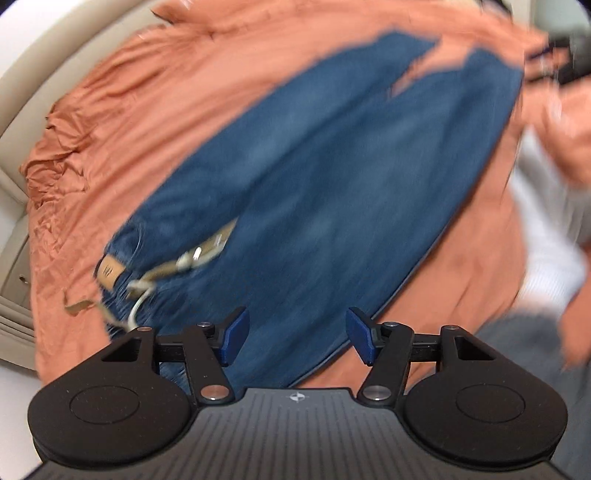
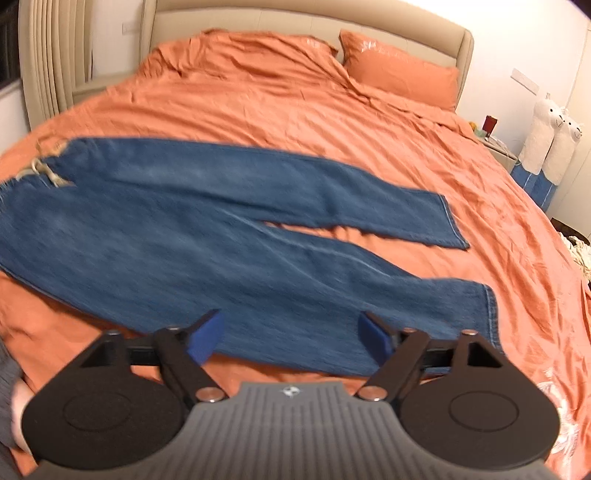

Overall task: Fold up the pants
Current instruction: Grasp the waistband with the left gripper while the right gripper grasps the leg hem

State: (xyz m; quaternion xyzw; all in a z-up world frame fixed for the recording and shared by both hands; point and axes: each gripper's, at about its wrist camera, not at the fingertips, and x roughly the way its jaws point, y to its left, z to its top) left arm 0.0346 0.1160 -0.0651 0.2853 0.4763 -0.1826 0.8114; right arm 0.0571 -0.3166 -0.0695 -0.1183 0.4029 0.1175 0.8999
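Blue denim pants (image 2: 229,236) lie flat on an orange bedsheet (image 2: 295,110), just ahead of both tools. Left gripper (image 1: 295,339) and right gripper (image 2: 291,339) hover with fingers apart, empty. Best pinch the nearer leg's outer edge.

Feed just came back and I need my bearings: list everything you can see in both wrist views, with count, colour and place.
jeans: one pair, blue denim, spread flat on the bed, legs apart, beige drawstring at the waist
bed sheet: one, orange, covering the bed under the jeans
pillow: one, orange, at the headboard end
headboard: one, beige, padded, at the far end of the bed
alpaca plush toys: two, white, standing beside the bed by the wall
nightstand: one, pale, beside the bed, small items on top, too small to identify
left gripper: one, black with blue pads, open, over the waist end
right gripper: one, black with blue pads, open, over the near leg
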